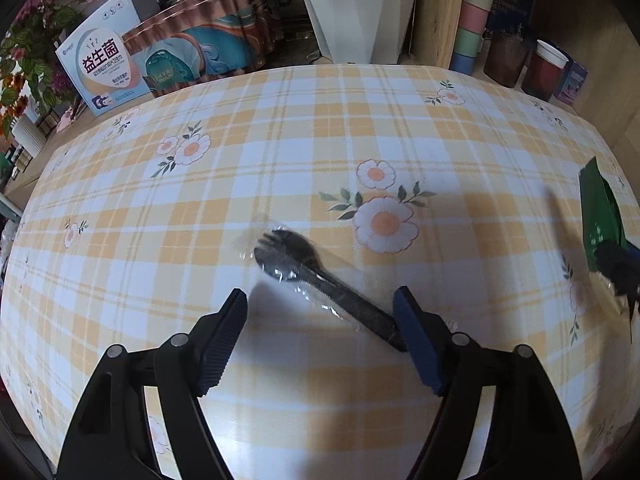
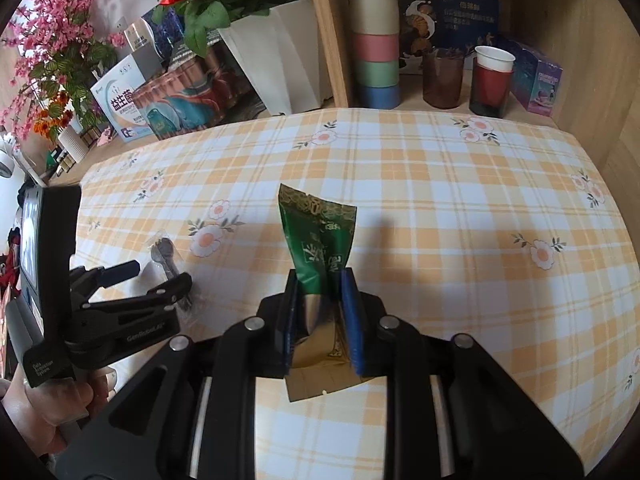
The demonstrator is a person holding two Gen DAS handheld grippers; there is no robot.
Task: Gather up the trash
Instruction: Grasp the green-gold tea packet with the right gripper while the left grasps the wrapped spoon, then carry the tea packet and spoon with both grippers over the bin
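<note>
Black gripper [image 1: 320,300] frames, blue ribbed pads [image 1: 416,344], silver screws, possibly bare-skinned hand [image 2: 36,412].

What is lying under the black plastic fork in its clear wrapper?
Under the black plastic fork in its clear wrapper only the yellow checked flowered tablecloth is visible. The handle end is hidden behind the open left claw.

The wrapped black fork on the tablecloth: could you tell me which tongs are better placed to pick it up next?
Left. The left tongs are open right over the wrapped black fork, its handle beside one finger. The right tongs are already shut on the green packet.
</note>
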